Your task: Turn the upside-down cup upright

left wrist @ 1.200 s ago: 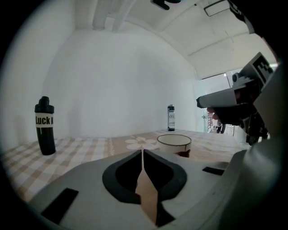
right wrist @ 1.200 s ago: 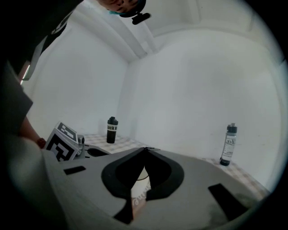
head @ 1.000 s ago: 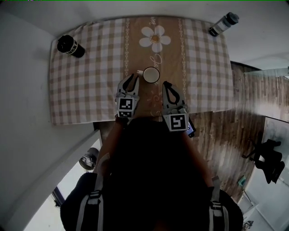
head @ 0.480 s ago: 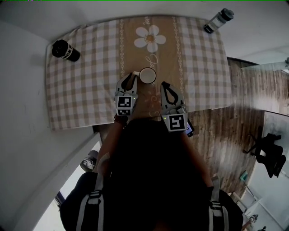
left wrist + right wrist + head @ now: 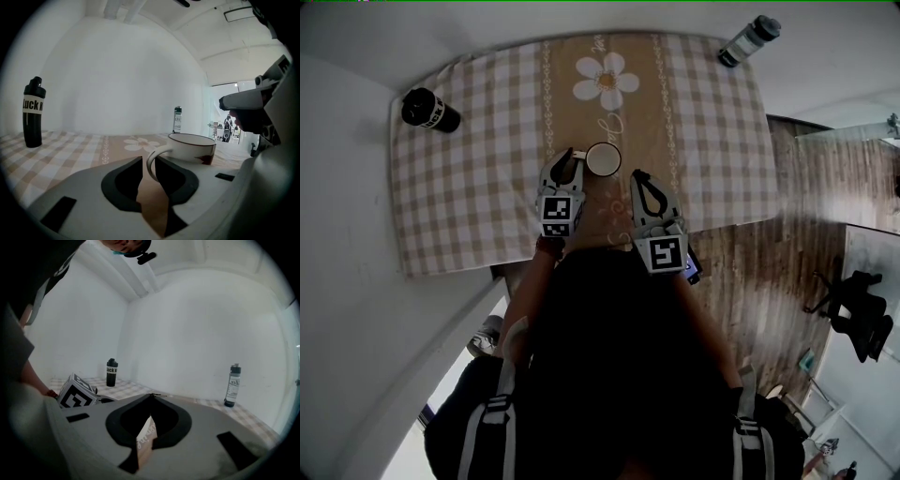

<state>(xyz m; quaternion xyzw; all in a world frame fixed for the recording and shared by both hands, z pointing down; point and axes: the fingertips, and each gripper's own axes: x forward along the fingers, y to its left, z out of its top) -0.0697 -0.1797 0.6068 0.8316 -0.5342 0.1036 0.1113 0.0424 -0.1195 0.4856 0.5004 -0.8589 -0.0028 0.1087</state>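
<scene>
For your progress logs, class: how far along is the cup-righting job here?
Done: the cup stands rim-up on the cloth. In hand: the left gripper is closed on its handle. The right gripper is shut, empty and apart from the cup. Left: probably only letting go and drawing back.

My head view is swinging a little, so the checked tablecloth is sliding left and twisting in the frame. The black bottle is sinking toward the left edge, and the clear bottle is creeping left. The cup and my left gripper are drifting left with the cloth.
</scene>
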